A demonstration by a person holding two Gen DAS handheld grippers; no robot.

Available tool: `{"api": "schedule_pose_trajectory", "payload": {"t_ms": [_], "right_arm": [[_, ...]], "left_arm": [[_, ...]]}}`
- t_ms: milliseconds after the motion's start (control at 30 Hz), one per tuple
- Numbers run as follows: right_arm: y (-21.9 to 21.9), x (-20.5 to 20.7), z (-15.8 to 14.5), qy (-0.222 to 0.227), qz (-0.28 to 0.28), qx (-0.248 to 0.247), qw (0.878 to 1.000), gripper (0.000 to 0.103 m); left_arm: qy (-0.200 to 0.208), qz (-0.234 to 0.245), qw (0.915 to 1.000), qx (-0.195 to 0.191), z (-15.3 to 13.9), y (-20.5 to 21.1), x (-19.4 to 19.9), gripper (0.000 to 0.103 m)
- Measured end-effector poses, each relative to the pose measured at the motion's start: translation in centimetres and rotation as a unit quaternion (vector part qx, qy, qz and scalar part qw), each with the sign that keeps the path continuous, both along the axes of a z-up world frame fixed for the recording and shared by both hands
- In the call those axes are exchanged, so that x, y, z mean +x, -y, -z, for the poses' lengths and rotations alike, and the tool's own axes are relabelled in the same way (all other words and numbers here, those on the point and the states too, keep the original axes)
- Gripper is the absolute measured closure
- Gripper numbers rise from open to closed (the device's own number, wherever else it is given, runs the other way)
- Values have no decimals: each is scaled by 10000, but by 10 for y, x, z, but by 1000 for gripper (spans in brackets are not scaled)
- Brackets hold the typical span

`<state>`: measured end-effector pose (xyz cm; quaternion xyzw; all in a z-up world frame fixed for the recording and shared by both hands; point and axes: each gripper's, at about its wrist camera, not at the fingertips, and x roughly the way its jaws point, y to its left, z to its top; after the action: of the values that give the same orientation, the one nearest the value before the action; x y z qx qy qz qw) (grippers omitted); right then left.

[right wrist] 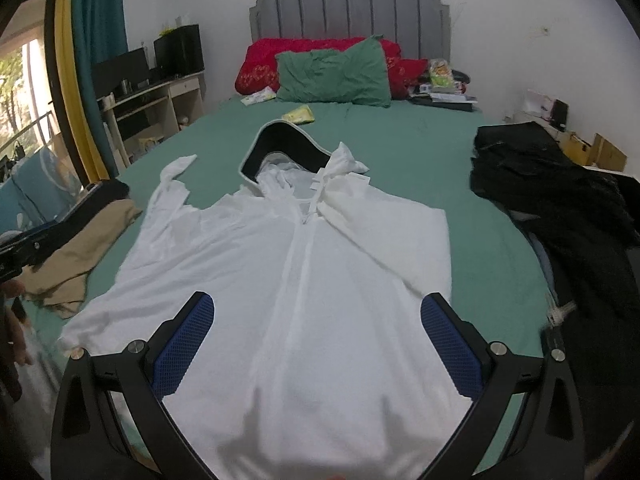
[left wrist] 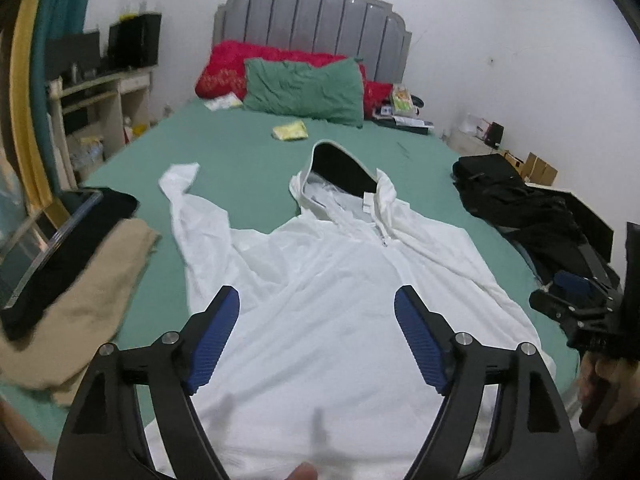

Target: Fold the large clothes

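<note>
A white hooded zip jacket [left wrist: 320,280] lies front up on the green bed sheet [left wrist: 248,148], hood with dark lining [left wrist: 340,168] toward the headboard. Its left sleeve [left wrist: 184,192] stretches out; the right sleeve is folded over the body [right wrist: 384,232]. My left gripper [left wrist: 318,304] is open and empty above the jacket's lower part. My right gripper [right wrist: 318,308] is also open and empty above the hem area [right wrist: 312,360]. The right gripper also shows at the right edge of the left wrist view [left wrist: 576,304].
A tan garment [left wrist: 80,304] and a dark one lie at the bed's left edge. A black clothes pile [right wrist: 560,200] lies at the right. Green pillow [right wrist: 336,76], red blanket and a yellow packet [right wrist: 300,114] sit near the headboard. A desk stands at left.
</note>
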<state>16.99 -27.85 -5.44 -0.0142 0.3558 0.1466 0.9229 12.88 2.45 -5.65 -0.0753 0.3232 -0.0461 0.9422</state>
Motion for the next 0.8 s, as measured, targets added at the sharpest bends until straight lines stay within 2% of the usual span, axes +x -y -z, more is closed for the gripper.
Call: {"api": "schedule_pose_trajectory", "payload": {"t_ms": [67,133,233,300,333,467,600,667,700,733,800], "right_arm": [[-4,34,8,-77,-175,25,9998,6],[-14,67,16,-121,-337,-75,9993,13],[-25,120,31,-285,-507,53,9983,23],[-31,149,43,-419,-514,115,9977,29],[-37,167,50,-463,-560,96,9973,32],[-58,225,76,-714,-660,138,9952,37],[-68,272,97,-956,-581,165,9936,44],[-71,290,104,-993,-591,154,9932,59],[-72,295,104,-943,-589,72,9938,81],[-73,298,103,-925,-587,6,9940,99],[-70,294,91,-759,-577,5,9954,100]], "left_arm": [[-234,-14,9993,-300,18,-12,31,19],[-426,-26,9987,-265,31,-18,55,19],[-643,83,9978,99,49,-25,92,19],[-750,-156,9954,576,61,-32,114,19],[-790,-215,9946,640,65,-36,120,19],[-888,-387,9940,514,84,-63,148,19],[-1009,-429,9936,284,94,-80,160,19],[-1007,-484,9936,180,98,-88,159,19],[-1024,-493,9934,123,99,-91,160,19],[-1064,-504,9930,48,100,-94,159,19],[-1057,-487,9932,-34,99,-95,158,19]]}}
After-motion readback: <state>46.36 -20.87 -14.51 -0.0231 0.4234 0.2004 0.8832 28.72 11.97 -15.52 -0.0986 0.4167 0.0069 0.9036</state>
